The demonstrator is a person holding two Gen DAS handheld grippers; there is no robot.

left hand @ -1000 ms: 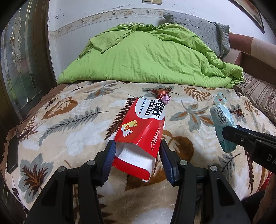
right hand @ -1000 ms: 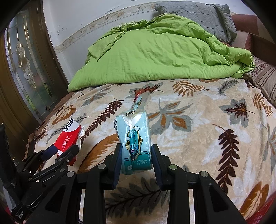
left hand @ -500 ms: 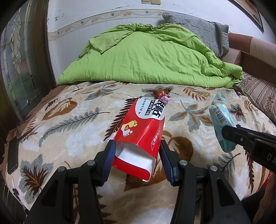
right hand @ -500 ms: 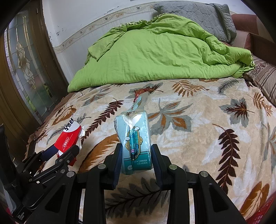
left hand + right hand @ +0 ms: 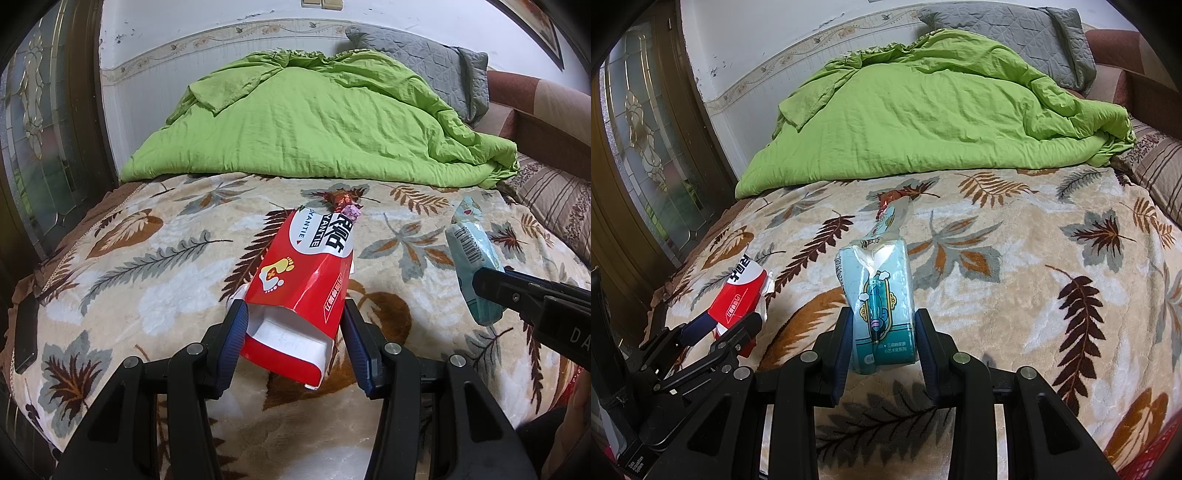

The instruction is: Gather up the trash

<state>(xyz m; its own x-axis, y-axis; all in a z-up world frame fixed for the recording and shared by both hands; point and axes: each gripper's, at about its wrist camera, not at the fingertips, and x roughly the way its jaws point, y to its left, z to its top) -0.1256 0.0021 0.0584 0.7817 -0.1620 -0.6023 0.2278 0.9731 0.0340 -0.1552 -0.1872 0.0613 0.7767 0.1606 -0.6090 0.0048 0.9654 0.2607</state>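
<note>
L claw pinching red box, long axis pointing away, open end near. R claw pinching teal tissue pack, lengthwise away, over bed. Candy wrapper & green quilt ahead.

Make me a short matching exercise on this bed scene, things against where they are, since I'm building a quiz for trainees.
Things:
1. red carton
2. blue tissue pack
3. green quilt
4. candy wrapper

Places:
A. heaped at the far end of the bed
B. between the left gripper's fingers
C. loose on the leaf-print blanket
D. between the right gripper's fingers

Pairs: 1-B, 2-D, 3-A, 4-C
</note>
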